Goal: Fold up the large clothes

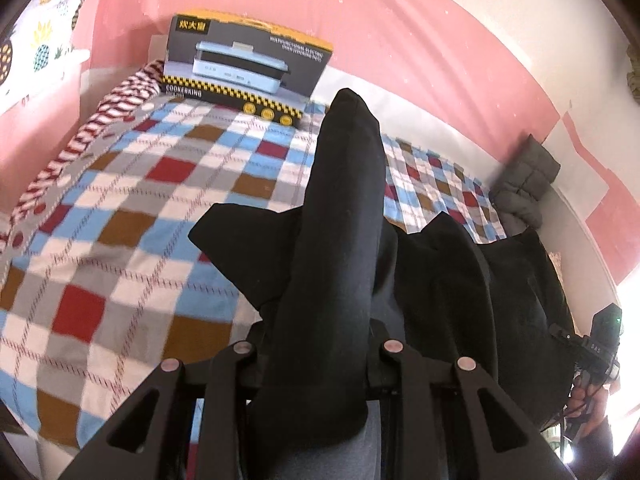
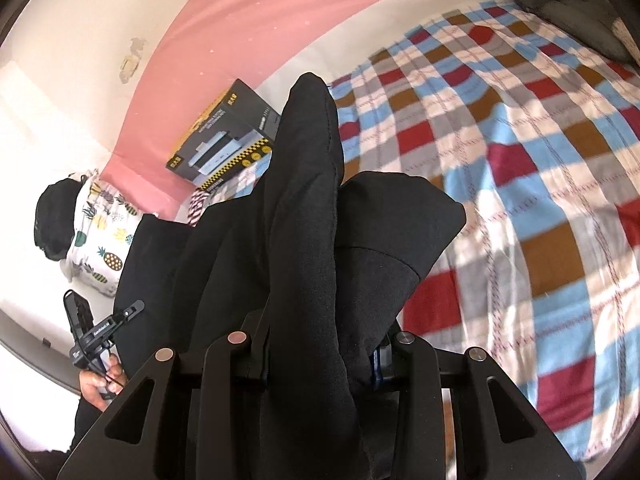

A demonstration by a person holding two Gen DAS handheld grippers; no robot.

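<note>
I have both tongs clamped on the garment: left tongs (image 1: 320, 344) and right tongs (image 2: 320, 340) each pinch a bunched black edge (image 1: 340, 208), the rest hanging below over the bed (image 1: 120, 208). Soft, limp, probably fairly heavy; edge grips suit it.

Black garment (image 1: 340, 240): matt woven cloth. Checked blanket (image 1: 120, 200): soft fabric. Box (image 1: 248, 60): printed glossy cardboard. Gripper linkages: matt black plastic.

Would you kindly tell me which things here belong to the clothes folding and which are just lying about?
Part of the job:
- black garment, clamped in both claws
- left claw
- right claw
- checked blanket, the folding surface

Lying about:
- appliance box
- pineapple-print pillow
- grey quilted item
</note>
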